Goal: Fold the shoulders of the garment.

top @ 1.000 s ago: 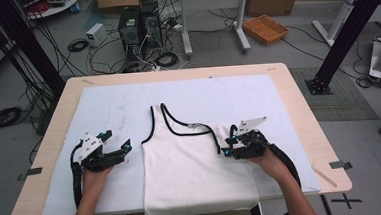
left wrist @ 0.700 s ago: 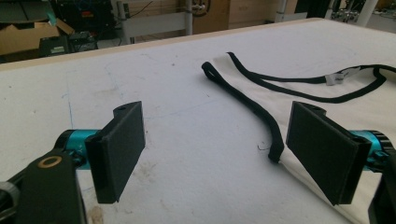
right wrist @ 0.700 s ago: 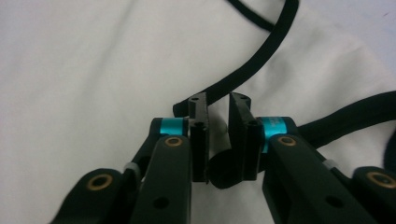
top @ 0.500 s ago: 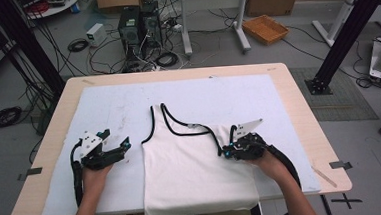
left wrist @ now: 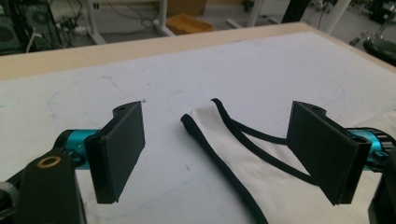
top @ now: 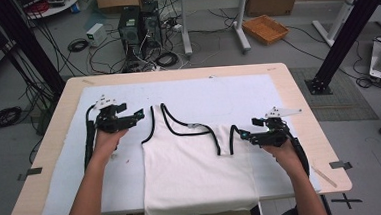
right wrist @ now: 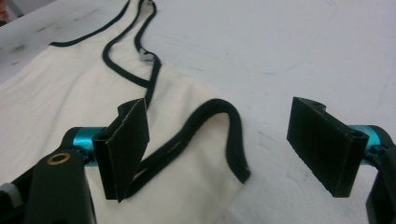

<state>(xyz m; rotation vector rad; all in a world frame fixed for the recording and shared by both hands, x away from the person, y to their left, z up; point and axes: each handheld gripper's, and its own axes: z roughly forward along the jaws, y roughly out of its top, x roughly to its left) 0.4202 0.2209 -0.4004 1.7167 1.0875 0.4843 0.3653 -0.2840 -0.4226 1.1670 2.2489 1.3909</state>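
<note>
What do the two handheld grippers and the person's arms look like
Each gripper, left gripper and right gripper, is black-bodied with two flat rectangular black fingers on turquoise metal mounts. A brass-ringed hole marks the body near the camera. Each carries a light grey three-cornered plate on top and trails a thick black cable along the forearm. The forearms are bare, no sleeves visible.
</note>
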